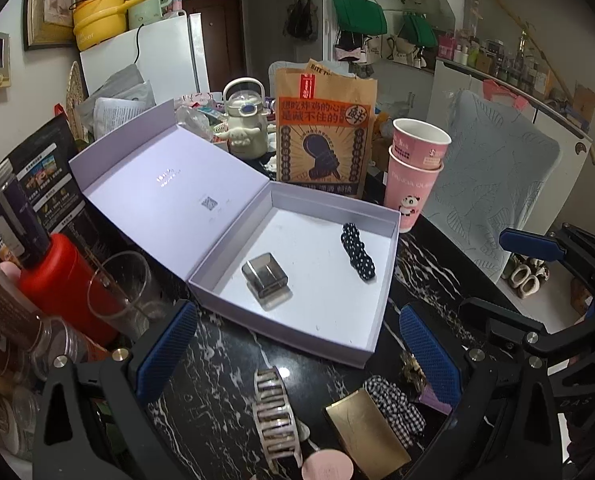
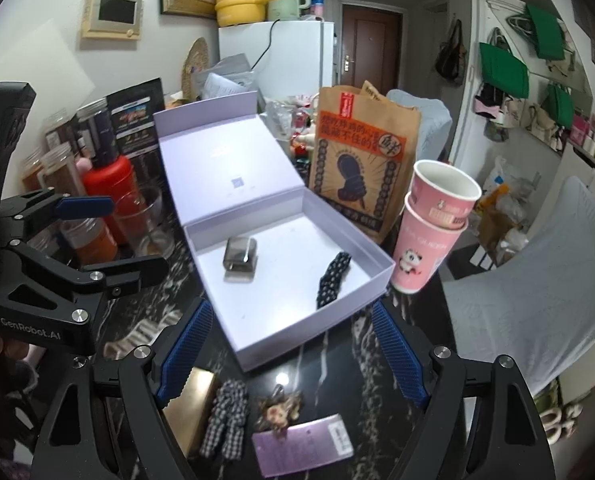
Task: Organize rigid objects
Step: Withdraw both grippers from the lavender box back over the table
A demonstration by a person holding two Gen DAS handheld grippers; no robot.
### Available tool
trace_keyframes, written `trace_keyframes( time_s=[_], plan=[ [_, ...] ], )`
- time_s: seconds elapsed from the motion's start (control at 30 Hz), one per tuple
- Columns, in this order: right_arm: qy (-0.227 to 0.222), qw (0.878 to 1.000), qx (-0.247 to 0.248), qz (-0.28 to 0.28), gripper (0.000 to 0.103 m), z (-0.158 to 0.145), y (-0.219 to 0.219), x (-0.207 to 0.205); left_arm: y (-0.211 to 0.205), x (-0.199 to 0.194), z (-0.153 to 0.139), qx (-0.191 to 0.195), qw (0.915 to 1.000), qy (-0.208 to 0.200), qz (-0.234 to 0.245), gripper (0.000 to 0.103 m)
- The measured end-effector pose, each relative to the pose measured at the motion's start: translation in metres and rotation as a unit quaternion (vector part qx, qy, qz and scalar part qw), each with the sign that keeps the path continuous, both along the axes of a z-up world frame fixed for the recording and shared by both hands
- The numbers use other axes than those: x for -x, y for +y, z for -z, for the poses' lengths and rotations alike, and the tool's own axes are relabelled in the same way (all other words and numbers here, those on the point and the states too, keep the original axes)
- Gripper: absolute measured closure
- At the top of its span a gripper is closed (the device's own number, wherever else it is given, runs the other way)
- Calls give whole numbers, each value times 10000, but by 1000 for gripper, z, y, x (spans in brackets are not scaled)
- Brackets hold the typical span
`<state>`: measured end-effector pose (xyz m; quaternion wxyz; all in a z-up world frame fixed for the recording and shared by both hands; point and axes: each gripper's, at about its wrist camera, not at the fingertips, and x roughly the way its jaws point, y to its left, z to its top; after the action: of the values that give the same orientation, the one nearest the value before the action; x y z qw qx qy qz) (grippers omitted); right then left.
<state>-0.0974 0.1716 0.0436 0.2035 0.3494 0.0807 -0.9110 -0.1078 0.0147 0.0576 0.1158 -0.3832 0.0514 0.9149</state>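
The open box (image 1: 371, 312) sits mid-bench, holding a small grey case (image 1: 266, 276) at its near left and a dotted scrunchie (image 1: 357, 250) at its far right. The things not yet sorted lie on the black bench (image 1: 217, 360) just this side of the box. The left gripper (image 1: 297, 356) has its jaws wide and empty; a hair claw (image 1: 273, 412) lies straight below and between them, its long axis running near to far, with a gold box (image 1: 365, 432) to its right. The right gripper (image 2: 287, 348) is also wide and empty, over a checked scrunchie (image 2: 225, 420), a charm (image 2: 279, 410) and a purple card (image 2: 303, 446). The left hand looks nearer the claw.
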Motion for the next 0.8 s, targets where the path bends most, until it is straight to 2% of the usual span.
trace_keyframes(
  time_s=[0.33,0.57,0.67,0.8],
  plan=[
    [-112,9999,-95,-63,20,19,-3,-29,-5,-29,17,-92,9996,-217,142,0],
    [-357,9993,75,112,20,37,11,-45,-7,-47,30,-138,9990,-316,268,0],
    [-402,9987,214,229,20,43,16,-51,-11,-59,34,-184,9993,-262,181,0],
    [-695,9957,481,369,20,55,22,-53,-14,-68,44,-207,9991,-340,128,0]
  ],
)
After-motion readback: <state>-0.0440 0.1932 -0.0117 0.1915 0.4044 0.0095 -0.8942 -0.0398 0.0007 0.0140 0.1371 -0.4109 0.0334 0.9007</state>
